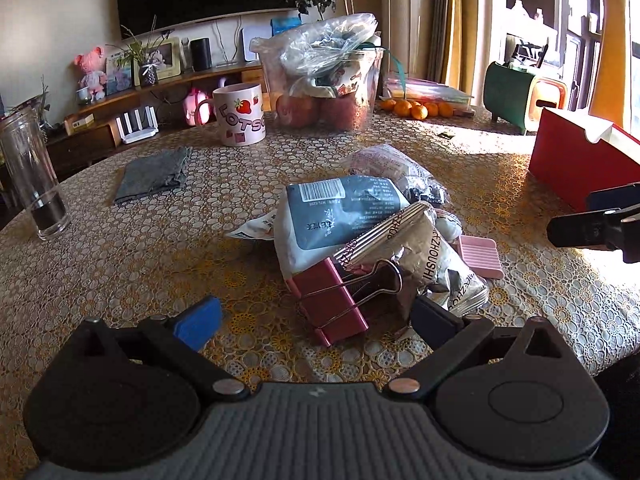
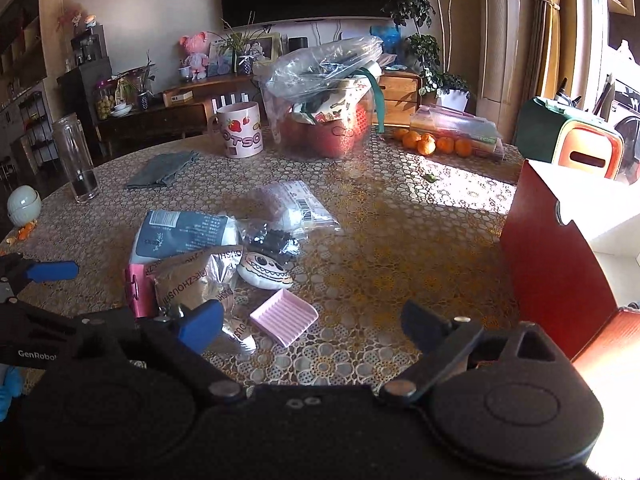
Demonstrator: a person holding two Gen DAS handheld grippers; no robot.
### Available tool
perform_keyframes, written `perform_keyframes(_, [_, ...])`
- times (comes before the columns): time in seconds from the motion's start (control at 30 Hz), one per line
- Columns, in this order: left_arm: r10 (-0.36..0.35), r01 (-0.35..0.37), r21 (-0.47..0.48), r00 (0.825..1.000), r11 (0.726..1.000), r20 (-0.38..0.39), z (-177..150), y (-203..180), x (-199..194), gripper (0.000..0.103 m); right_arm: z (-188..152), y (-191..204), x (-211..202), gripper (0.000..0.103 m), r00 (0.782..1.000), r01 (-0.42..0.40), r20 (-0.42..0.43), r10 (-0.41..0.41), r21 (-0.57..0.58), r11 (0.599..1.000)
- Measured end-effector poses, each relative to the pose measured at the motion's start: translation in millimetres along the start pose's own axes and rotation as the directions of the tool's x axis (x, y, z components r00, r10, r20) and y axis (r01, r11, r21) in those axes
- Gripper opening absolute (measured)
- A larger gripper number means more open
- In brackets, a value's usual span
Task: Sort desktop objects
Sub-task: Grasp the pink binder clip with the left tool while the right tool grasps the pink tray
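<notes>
A heap of small things lies mid-table: a pink binder clip (image 1: pixel 332 300), a blue-grey pouch (image 1: pixel 340 216), a silver snack bag (image 1: pixel 436 264), a pink ridged soap tray (image 1: pixel 480 256), and clear packets (image 1: pixel 384 162). My left gripper (image 1: pixel 316 320) is open, its jaws wide on either side of the binder clip, just in front of it. My right gripper (image 2: pixel 316 326) is open and empty, low over the table, with the soap tray (image 2: pixel 285 316) between its fingers, the snack bag (image 2: pixel 192 280) and a white panda pouch (image 2: pixel 264 272) just beyond. The red box (image 2: pixel 556 256) stands to its right.
A strawberry mug (image 1: pixel 240 118), a clear bucket with apples and bags (image 1: pixel 324 84), a grey cloth (image 1: pixel 154 176), a tall glass (image 1: pixel 32 176), oranges (image 1: pixel 416 109) and a green case (image 1: pixel 520 96) stand further back. The red box (image 1: pixel 580 160) is at the right.
</notes>
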State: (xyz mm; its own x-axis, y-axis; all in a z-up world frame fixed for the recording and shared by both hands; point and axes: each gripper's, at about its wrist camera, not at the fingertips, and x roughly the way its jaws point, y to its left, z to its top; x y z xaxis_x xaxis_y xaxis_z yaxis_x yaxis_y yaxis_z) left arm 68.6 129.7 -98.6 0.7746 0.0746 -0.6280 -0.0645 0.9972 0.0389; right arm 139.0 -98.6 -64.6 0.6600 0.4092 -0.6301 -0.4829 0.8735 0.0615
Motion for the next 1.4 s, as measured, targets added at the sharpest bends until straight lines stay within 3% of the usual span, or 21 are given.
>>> perform_keyframes(0.2, [-0.011, 0.011, -0.017, 1.000, 1.000, -0.019, -1, 4, 13, 0.101, -6, 1, 21, 0.091, 0.999, 0.005, -0.032, -0.005, -0.023, 1.000])
perform_keyframes(0.3, [-0.024, 0.023, -0.035, 0.999, 0.999, -0.032, 0, 7, 18, 0.092, -8, 2, 29, 0.089, 0.999, 0.004, -0.042, -0.006, -0.043, 0.999])
perform_keyframes(0.5, [-0.048, 0.046, -0.057, 0.998, 0.997, -0.035, 0, 9, 24, 0.091, -12, 4, 44, 0.082, 0.998, 0.015, -0.057, -0.019, -0.074, 0.997])
perform_keyframes(0.6, [-0.052, 0.049, -0.059, 0.998, 0.997, -0.044, 1, 8, 27, 0.080, -14, 4, 51, 0.081, 0.998, 0.004, -0.062, -0.010, -0.100, 0.995])
perform_keyframes(0.9, [-0.063, 0.058, -0.081, 0.996, 0.995, -0.063, 0, 10, 36, 0.074, -17, 10, 67, 0.078, 0.998, -0.031, -0.056, 0.021, -0.189, 0.982])
perform_keyframes(1.27, [-0.068, 0.062, -0.086, 0.995, 0.994, -0.070, 0, 8, 42, 0.069, -13, 11, 83, 0.074, 0.997, -0.058, -0.059, 0.047, -0.202, 0.978])
perform_keyframes(1.4, [-0.064, 0.058, -0.091, 0.996, 0.994, -0.067, 1, 9, 43, 0.065, -11, 13, 86, 0.067, 0.996, -0.074, -0.061, 0.063, -0.193, 0.978])
